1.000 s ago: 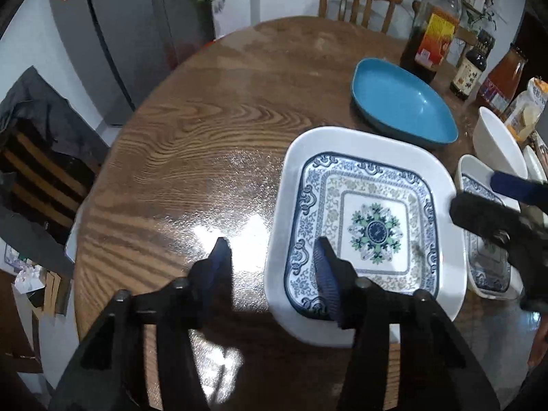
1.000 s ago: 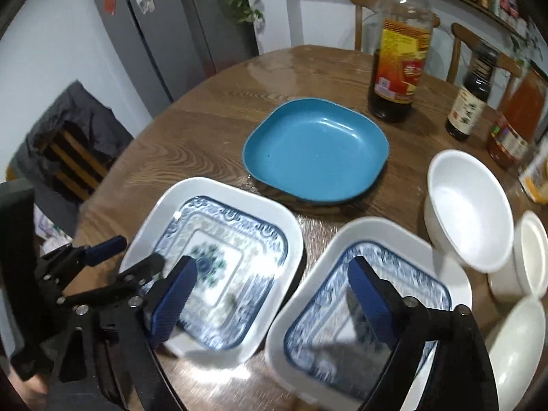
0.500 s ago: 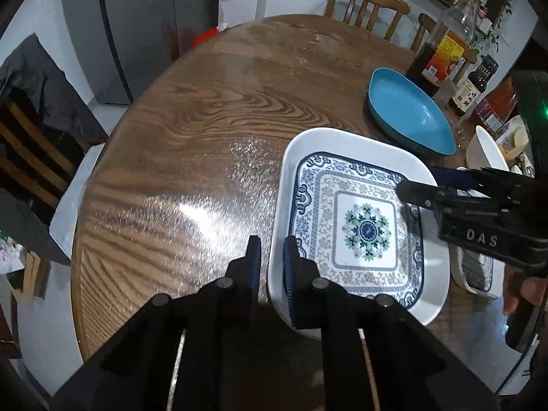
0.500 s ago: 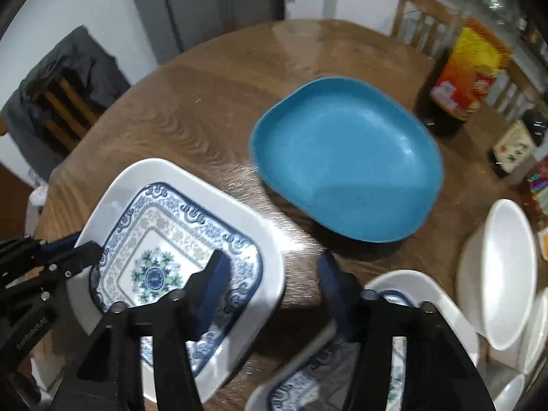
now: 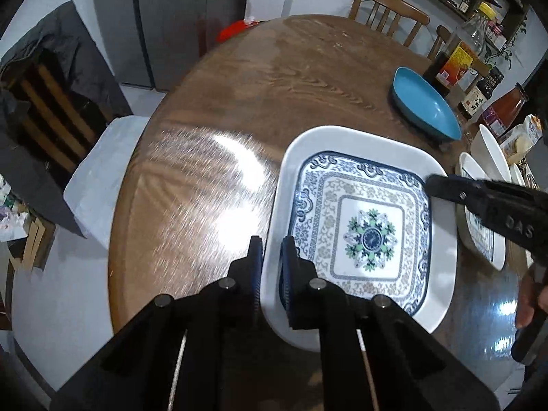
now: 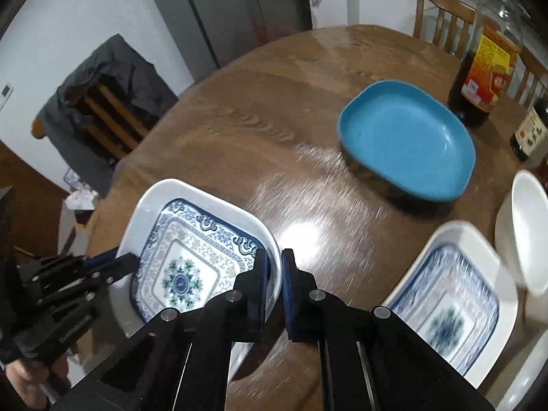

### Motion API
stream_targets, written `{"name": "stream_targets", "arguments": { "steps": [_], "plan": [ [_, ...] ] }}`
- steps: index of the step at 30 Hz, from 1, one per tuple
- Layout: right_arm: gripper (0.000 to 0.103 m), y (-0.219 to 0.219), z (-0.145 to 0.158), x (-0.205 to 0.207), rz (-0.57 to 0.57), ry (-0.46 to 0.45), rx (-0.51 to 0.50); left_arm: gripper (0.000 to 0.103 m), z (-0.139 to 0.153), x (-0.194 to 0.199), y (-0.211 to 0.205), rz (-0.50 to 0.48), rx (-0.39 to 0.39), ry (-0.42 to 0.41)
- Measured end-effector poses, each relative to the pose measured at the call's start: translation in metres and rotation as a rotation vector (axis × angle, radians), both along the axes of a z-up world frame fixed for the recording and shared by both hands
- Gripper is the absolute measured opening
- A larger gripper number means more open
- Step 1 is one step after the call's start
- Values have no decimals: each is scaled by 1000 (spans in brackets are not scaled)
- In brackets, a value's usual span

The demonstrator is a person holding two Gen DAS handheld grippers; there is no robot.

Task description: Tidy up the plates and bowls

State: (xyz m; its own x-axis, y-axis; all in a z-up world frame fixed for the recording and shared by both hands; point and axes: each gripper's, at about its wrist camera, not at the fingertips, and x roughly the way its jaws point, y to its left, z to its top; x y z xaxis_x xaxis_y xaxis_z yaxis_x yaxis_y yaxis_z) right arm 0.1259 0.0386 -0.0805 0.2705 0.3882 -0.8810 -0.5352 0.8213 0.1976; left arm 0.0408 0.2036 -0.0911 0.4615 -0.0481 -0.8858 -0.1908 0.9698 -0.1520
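A square white plate with a blue pattern (image 5: 363, 236) is held between both grippers above the round wooden table (image 5: 239, 109). My left gripper (image 5: 272, 257) is shut on its near left rim. My right gripper (image 6: 275, 267) is shut on its opposite rim, and the plate also shows in the right wrist view (image 6: 191, 263). A second patterned plate (image 6: 448, 304) lies on the table to the right. A blue plate (image 6: 407, 140) sits further back. A white bowl (image 6: 524, 226) stands at the right edge.
A large dark sauce bottle (image 6: 486, 54) and a smaller dark bottle (image 6: 531, 130) stand behind the blue plate. More white bowls (image 5: 489, 157) and a red-filled bottle (image 5: 503, 109) crowd the right side. Wooden chairs (image 5: 387, 13) ring the table; a fridge (image 5: 164, 17) stands behind.
Both grippers closed on opposite rims of the patterned plate. The right gripper moved left from the second plate to this one. The plate now appears lifted off the table.
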Motion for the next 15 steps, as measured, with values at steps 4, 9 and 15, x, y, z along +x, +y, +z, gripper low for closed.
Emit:
{"name": "stream_targets", "arguments": {
  "steps": [4, 9, 15],
  "plan": [
    [11, -9, -5, -11, -13, 0, -15, 12, 0, -8, -3, -8, 27, 2],
    [12, -19, 9, -31, -46, -113, -25, 25, 6, -12, -6, 28, 50, -14],
    [29, -40, 39, -58, -70, -260, -31, 60, 30, -21, -13, 42, 91, -93]
  ]
}}
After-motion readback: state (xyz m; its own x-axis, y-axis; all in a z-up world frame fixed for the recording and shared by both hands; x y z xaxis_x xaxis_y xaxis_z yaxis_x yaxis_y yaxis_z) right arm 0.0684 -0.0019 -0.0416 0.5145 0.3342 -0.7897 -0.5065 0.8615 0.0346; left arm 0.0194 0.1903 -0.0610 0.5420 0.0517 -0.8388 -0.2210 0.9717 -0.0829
